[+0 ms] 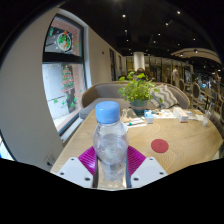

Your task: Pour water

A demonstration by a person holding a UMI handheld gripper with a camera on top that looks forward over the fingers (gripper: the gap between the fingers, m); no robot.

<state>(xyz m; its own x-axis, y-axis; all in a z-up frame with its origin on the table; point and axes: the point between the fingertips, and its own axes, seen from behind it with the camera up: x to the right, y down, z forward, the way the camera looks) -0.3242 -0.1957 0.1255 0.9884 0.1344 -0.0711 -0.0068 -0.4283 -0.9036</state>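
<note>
Bottle (110, 140) blocks ahead; tabletop (190, 145) right seemingly free.

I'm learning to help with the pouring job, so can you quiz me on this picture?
1. True or false: the cap on the water bottle is blue.
2. The bottle stands: A) beside the potted plant, B) between the tongs, C) on the window ledge.
3. What colour is the small round coaster on the table?

Key: 1 true. 2 B, with the purple pads on either side. 3 red.
</note>
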